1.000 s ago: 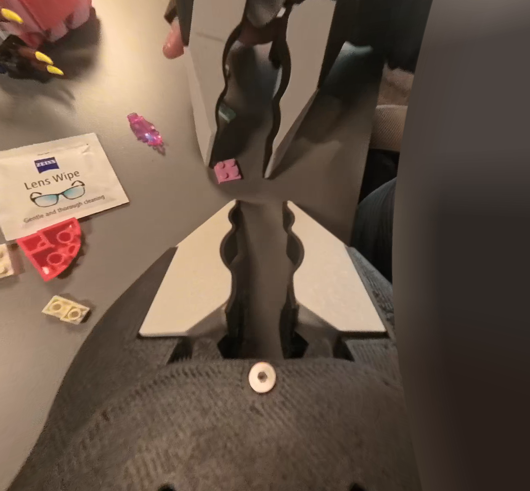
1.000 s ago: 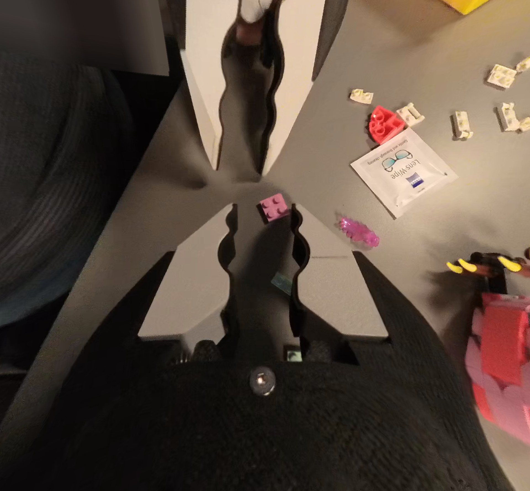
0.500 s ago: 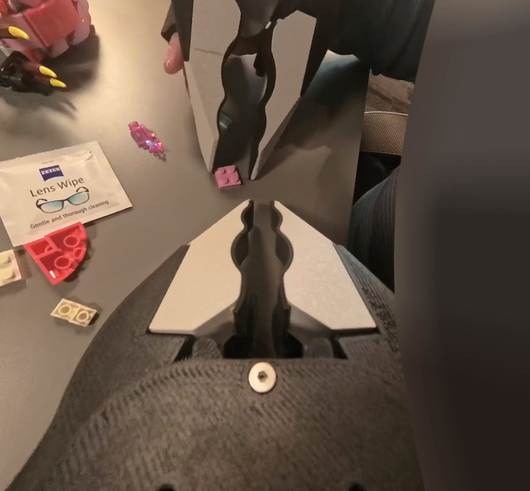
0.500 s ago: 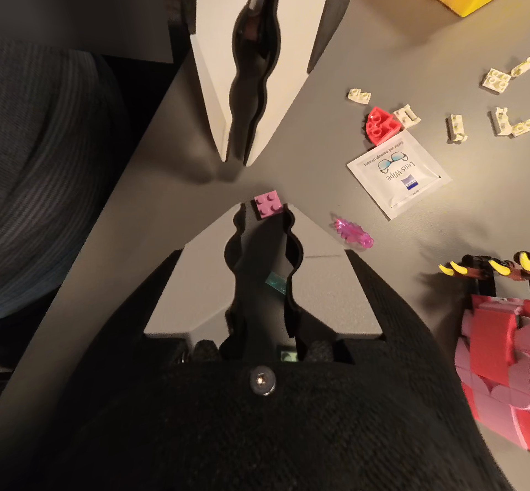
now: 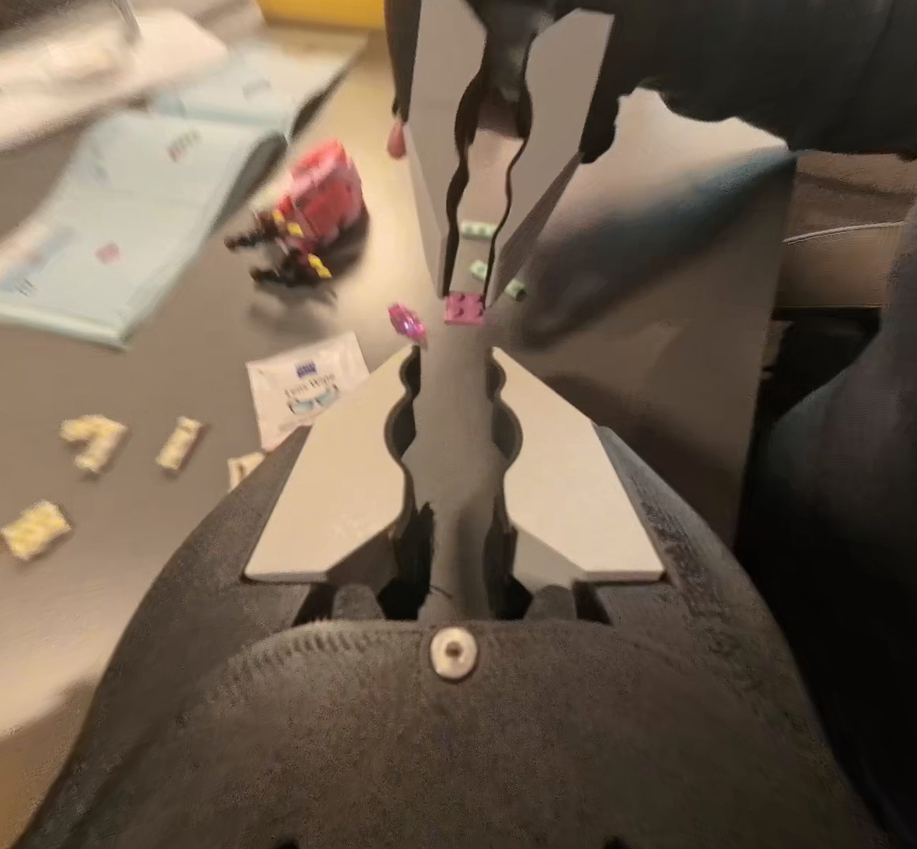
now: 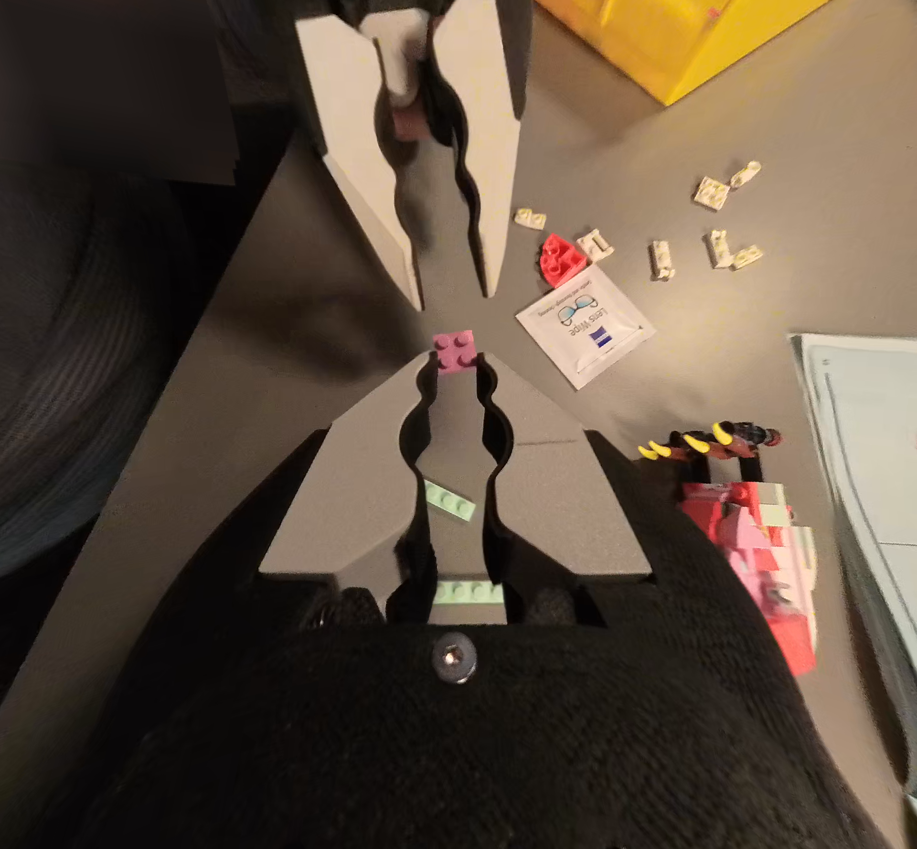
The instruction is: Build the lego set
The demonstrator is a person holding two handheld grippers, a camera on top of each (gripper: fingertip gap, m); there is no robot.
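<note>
My right gripper (image 6: pixel 456 356) is shut on a small pink square studded plate (image 6: pixel 454 351), with both pads pressed on its sides. The left wrist view shows the same: the right gripper (image 5: pixel 467 297) comes in from the top with the pink plate (image 5: pixel 464 310) pinched at its tips, seemingly just above the grey table (image 5: pixel 149 378). My left gripper (image 5: pixel 454 354) is open and empty, tip to tip with the right one and a short way from the plate. It also shows in the right wrist view (image 6: pixel 452 299), open.
On the table lie a clear pink piece (image 5: pixel 407 324), a white wipe sachet (image 6: pixel 585 329), a red quarter-round plate (image 6: pixel 560 257), several cream pieces (image 6: pixel 714 244), mint plates (image 6: pixel 449 500), a red-pink brick model (image 6: pixel 744 527), a booklet (image 5: pixel 124 210) and a yellow bin (image 6: pixel 694 6). The table edge and a person's dark clothing are at left (image 6: pixel 74 378). Left and right tips are no more than a few centimetres apart. About 4 cm separates my right fingertips from the clear pink piece (image 5: pixel 407 324).
My right pads closed on the pink plate, which lay loose between them before. My left fingers narrowed, then opened again. Both grippers rose and drew back from the table.
</note>
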